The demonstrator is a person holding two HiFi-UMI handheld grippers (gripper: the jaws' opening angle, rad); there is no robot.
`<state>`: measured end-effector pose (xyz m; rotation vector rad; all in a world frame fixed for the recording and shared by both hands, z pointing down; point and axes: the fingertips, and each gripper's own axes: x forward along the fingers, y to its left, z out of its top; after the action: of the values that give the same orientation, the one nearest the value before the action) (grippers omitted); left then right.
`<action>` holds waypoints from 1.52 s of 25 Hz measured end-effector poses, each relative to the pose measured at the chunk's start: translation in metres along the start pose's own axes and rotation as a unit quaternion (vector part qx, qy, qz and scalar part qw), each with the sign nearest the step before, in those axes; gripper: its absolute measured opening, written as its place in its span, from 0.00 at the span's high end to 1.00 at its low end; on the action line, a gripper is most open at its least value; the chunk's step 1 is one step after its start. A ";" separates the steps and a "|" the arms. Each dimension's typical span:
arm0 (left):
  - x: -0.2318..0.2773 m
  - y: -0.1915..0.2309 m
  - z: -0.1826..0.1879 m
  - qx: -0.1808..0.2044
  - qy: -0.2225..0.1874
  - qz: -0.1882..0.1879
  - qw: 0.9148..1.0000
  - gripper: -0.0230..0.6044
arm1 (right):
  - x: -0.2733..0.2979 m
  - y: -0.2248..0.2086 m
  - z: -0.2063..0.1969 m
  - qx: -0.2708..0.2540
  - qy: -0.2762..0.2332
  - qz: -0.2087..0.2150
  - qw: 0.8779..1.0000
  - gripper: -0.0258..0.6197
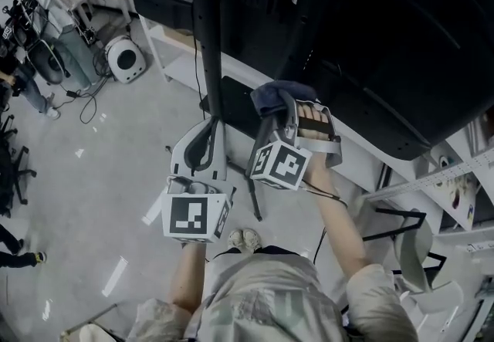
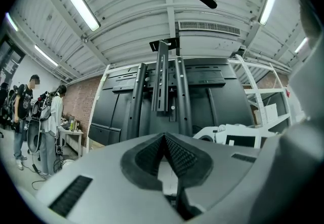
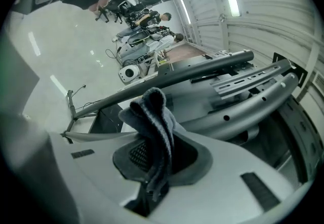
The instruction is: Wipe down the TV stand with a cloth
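Right claw [image 3: 161, 139] clamped on the grey cloth [image 3: 152, 112], which bunches up past its tips. TV stand [image 3: 212, 69] poles lie just beyond. Left claw [image 2: 165, 142] closed on nothing, facing the stand's uprights.

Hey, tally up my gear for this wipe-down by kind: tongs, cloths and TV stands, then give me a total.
Tongs: 2 (left tongs shut on nothing, right tongs clamping fabric)
Cloth: 1
TV stand: 1
Total: 4
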<state>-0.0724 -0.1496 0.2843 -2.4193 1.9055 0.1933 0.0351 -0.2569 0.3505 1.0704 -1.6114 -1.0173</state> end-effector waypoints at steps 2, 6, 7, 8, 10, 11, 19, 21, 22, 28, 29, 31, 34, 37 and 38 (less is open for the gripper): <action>0.001 0.000 -0.003 -0.002 0.002 -0.001 1.000 0.94 | 0.002 0.011 -0.002 0.002 0.006 0.009 1.000 0.87; 0.005 0.001 -0.009 -0.007 0.008 -0.002 1.000 0.94 | 0.010 0.034 -0.007 0.019 0.004 0.028 0.999 0.87; 0.006 0.002 -0.012 -0.008 0.010 -0.002 1.000 0.94 | 0.012 0.041 -0.008 0.022 0.006 0.033 0.999 0.87; 0.006 0.002 -0.014 -0.010 0.012 -0.002 1.000 0.94 | 0.013 0.047 -0.010 0.022 0.008 0.037 0.999 0.87; 0.008 0.003 -0.020 -0.014 0.017 -0.002 1.000 0.94 | 0.017 0.063 -0.013 0.022 0.014 0.051 0.998 0.87; 0.008 0.004 -0.023 -0.016 0.020 -0.001 1.000 0.94 | 0.019 0.072 -0.015 0.024 0.017 0.062 0.998 0.87; 0.014 0.013 -0.048 -0.021 0.050 0.000 0.999 0.94 | 0.031 0.132 -0.026 0.036 0.039 0.125 0.991 0.87; 0.015 0.014 -0.052 -0.019 0.054 -0.001 0.998 0.94 | 0.034 0.146 -0.029 0.037 0.044 0.138 0.989 0.87; 0.017 0.015 -0.052 -0.019 0.054 -0.002 0.998 0.94 | 0.036 0.154 -0.030 0.038 0.047 0.144 0.988 0.87; 0.023 0.021 -0.069 -0.027 0.069 -0.001 0.997 0.94 | 0.046 0.199 -0.043 0.045 0.068 0.190 0.978 0.87; 0.023 0.023 -0.073 -0.027 0.074 0.000 0.997 0.94 | 0.048 0.206 -0.045 0.046 0.072 0.196 0.977 0.87; 0.023 0.027 -0.083 -0.030 0.083 0.001 0.996 0.94 | 0.050 0.220 -0.051 0.050 0.081 0.212 0.973 0.87; 0.022 0.037 -0.101 -0.041 0.098 0.009 0.994 0.94 | 0.054 0.245 -0.060 0.051 0.094 0.233 0.966 0.87; 0.020 0.047 -0.122 -0.051 0.115 0.019 0.992 0.94 | 0.059 0.272 -0.065 0.042 0.102 0.248 0.962 0.87; 0.019 0.049 -0.128 -0.056 0.121 0.021 0.991 0.94 | 0.060 0.280 -0.067 0.042 0.105 0.254 0.961 0.87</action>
<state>-0.1074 -0.1953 0.4101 -2.5810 2.0989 0.0098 0.0345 -0.2451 0.6443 0.7296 -1.6435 -0.4805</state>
